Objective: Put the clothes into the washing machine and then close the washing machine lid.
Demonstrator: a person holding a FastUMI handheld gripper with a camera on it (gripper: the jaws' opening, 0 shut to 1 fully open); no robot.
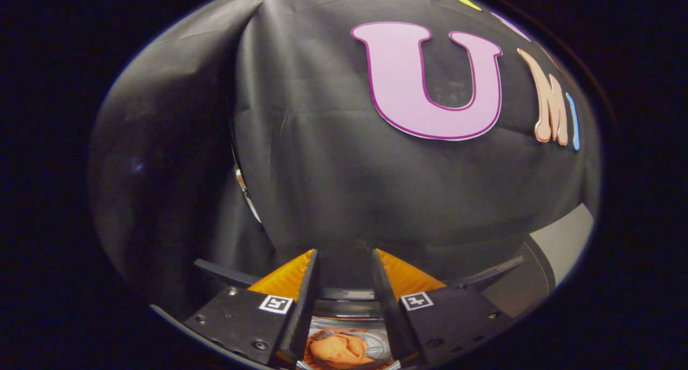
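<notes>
Tongs (344, 262) released, gripping nothing; orange clothes (339, 349) partly hidden below them inside washing machine drum (376, 347).

My tool (344, 262) points forward, tipped slightly up, its 2 fingers (306, 284) parted with a clear gap between them. 1 finger sits at 7 o'clock, the other at 5 o'clock. Neither finger presses on anything.

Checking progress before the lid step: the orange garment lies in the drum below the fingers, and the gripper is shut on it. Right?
Not quite. In the gripper view the gripper is open, fingers apart and holding nothing. The orange garment does lie in the drum below them.
</notes>
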